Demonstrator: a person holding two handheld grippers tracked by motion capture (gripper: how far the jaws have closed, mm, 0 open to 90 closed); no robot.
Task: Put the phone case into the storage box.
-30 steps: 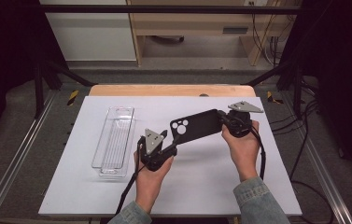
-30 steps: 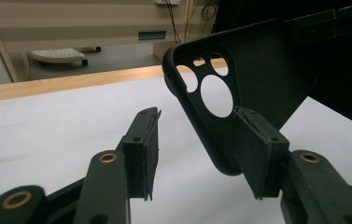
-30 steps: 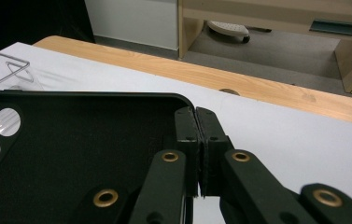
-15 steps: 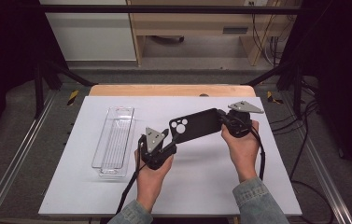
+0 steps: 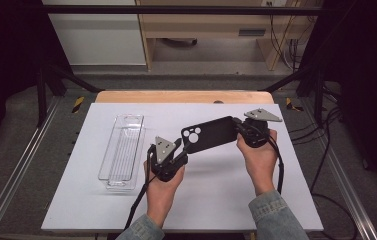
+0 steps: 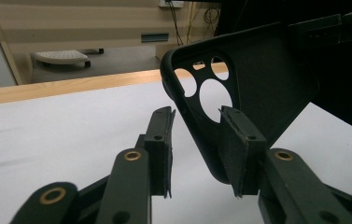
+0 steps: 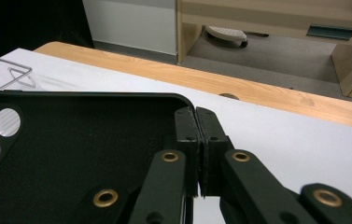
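While your right gripper [image 5: 237, 131] pinches the black phone case [image 5: 209, 135] (held above the table [image 5: 216, 200]), your left gripper [image 5: 185, 149] gapes w/ its corner between the jaws.

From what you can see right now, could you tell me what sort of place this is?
Probably a lab or workshop bench for recording handling tasks: a white table inside a metal frame, loose cables on grey floor, and plain wooden furniture behind.
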